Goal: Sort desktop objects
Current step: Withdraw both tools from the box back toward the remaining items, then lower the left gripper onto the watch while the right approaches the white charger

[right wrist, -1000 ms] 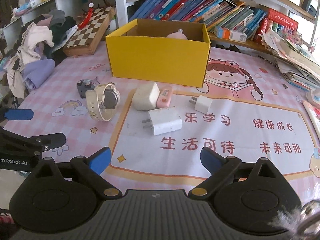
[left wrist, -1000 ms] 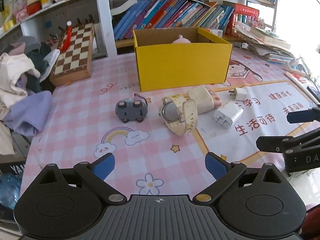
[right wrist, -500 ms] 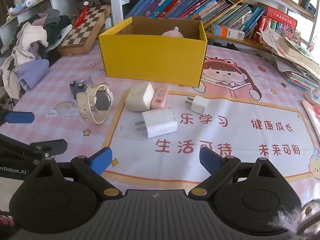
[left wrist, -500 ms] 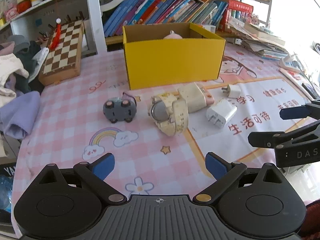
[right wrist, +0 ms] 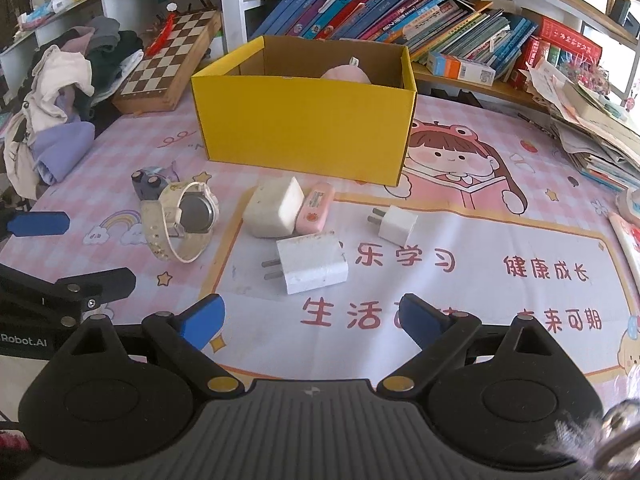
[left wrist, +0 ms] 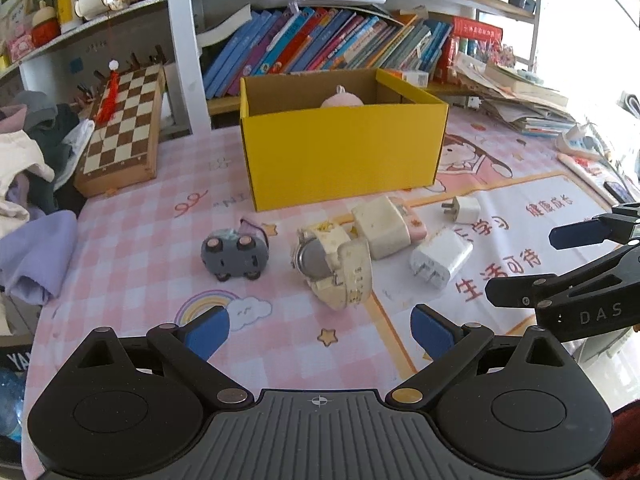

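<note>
A yellow cardboard box (left wrist: 340, 156) (right wrist: 304, 128) stands open at the back, with a pink object (left wrist: 342, 100) (right wrist: 344, 75) inside. In front of it lie a grey toy car (left wrist: 234, 255) (right wrist: 150, 184), a cream wristwatch (left wrist: 332, 264) (right wrist: 182, 220), a cream block charger (left wrist: 380, 226) (right wrist: 274, 208), a pink case (right wrist: 316, 208), a large white plug (left wrist: 440, 258) (right wrist: 312, 264) and a small white plug (left wrist: 464, 209) (right wrist: 396, 224). My left gripper (left wrist: 320, 332) is open, just short of the watch. My right gripper (right wrist: 312, 318) is open, just short of the large plug.
A chessboard (left wrist: 122, 132) (right wrist: 172, 64) leans at the back left beside a heap of clothes (left wrist: 24, 168) (right wrist: 60, 100). Books (left wrist: 320, 48) (right wrist: 380, 16) fill the shelf behind the box. Stacked papers (left wrist: 520, 100) (right wrist: 592, 120) lie at the right.
Both grippers have moved forward toward the objects, which now look larger and closer. Nothing on the table has shifted, and both stay open.
</note>
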`<state>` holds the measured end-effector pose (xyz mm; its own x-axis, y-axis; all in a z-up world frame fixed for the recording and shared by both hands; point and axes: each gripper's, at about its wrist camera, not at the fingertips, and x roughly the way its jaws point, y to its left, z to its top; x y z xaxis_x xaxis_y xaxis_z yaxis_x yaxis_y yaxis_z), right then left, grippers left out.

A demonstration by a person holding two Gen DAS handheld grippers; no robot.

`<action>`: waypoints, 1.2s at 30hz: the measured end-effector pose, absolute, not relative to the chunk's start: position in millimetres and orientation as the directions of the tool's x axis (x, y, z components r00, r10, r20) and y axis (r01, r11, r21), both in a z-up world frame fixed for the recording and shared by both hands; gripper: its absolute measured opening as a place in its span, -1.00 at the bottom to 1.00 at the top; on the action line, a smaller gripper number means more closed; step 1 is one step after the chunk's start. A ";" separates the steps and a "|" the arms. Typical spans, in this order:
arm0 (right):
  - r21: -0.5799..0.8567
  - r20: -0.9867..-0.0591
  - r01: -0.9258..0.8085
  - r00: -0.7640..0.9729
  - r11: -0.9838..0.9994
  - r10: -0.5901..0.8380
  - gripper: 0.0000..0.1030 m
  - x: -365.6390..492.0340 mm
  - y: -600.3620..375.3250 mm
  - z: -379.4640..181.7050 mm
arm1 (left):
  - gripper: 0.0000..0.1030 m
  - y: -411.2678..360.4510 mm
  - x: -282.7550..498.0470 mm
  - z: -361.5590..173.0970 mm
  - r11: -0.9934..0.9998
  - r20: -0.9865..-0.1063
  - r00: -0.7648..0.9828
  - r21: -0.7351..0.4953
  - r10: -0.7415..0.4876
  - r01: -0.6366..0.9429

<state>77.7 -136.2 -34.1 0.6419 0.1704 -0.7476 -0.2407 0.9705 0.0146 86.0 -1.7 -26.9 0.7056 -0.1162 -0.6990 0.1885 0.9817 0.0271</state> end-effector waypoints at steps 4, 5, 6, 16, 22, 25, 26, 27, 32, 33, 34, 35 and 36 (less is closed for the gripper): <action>0.013 -0.748 -0.249 0.640 0.969 0.174 0.84 83.1 -136.9 -34.1 | 0.92 -3.9 90.0 -27.7 0.981 -0.700 0.706 0.033 -0.112 0.189; 0.012 -0.749 -0.250 0.639 0.968 0.175 0.84 84.6 -137.3 -34.1 | 0.92 -4.6 90.7 -27.8 0.981 -0.698 0.707 0.037 -0.110 0.189; 0.012 -0.749 -0.252 0.638 0.968 0.175 0.84 86.2 -137.7 -34.2 | 0.92 -5.3 91.4 -28.0 0.981 -0.697 0.709 0.040 -0.108 0.188; 0.008 -0.754 -0.259 0.632 0.966 0.176 0.84 100.6 -142.1 -34.9 | 0.92 -10.7 99.4 -28.5 0.979 -0.687 0.718 0.044 -0.114 0.198; 0.009 -0.760 -0.266 0.625 0.964 0.180 0.82 109.4 -145.6 -36.1 | 0.92 -17.4 105.5 -27.6 0.972 -0.697 0.704 0.044 -0.137 0.233; 0.011 -0.761 -0.270 0.622 0.963 0.183 0.81 113.6 -147.0 -36.4 | 0.92 -19.2 107.9 -26.9 0.972 -0.697 0.705 0.050 -0.132 0.231; 0.011 -0.762 -0.271 0.621 0.962 0.184 0.78 115.3 -147.7 -36.4 | 0.92 -18.6 109.1 -26.7 0.973 -0.697 0.705 0.045 -0.130 0.224; 0.012 -0.762 -0.273 0.620 0.962 0.186 0.76 117.0 -148.4 -36.4 | 0.92 -17.5 110.7 -26.7 0.976 -0.699 0.704 0.037 -0.129 0.215; 0.017 -0.763 -0.280 0.617 0.960 0.194 0.67 125.8 -152.6 -35.8 | 0.92 -14.9 118.6 -28.7 0.985 -0.711 0.697 0.030 -0.097 0.168; 0.018 -0.763 -0.282 0.616 0.959 0.195 0.67 127.6 -153.5 -35.9 | 0.92 -15.0 119.7 -28.8 0.986 -0.711 0.697 0.029 -0.094 0.162; 0.020 -0.763 -0.284 0.615 0.959 0.198 0.67 129.8 -154.5 -36.1 | 0.92 -15.1 120.7 -28.8 0.987 -0.710 0.698 0.025 -0.092 0.156; 0.021 -0.765 -0.287 0.612 0.958 0.200 0.67 132.1 -155.3 -36.5 | 0.92 -15.4 121.7 -28.6 0.988 -0.710 0.699 0.023 -0.091 0.152; 0.022 -0.766 -0.289 0.610 0.957 0.202 0.67 134.2 -156.0 -37.1 | 0.92 -16.0 122.9 -28.7 0.988 -0.709 0.699 0.020 -0.092 0.150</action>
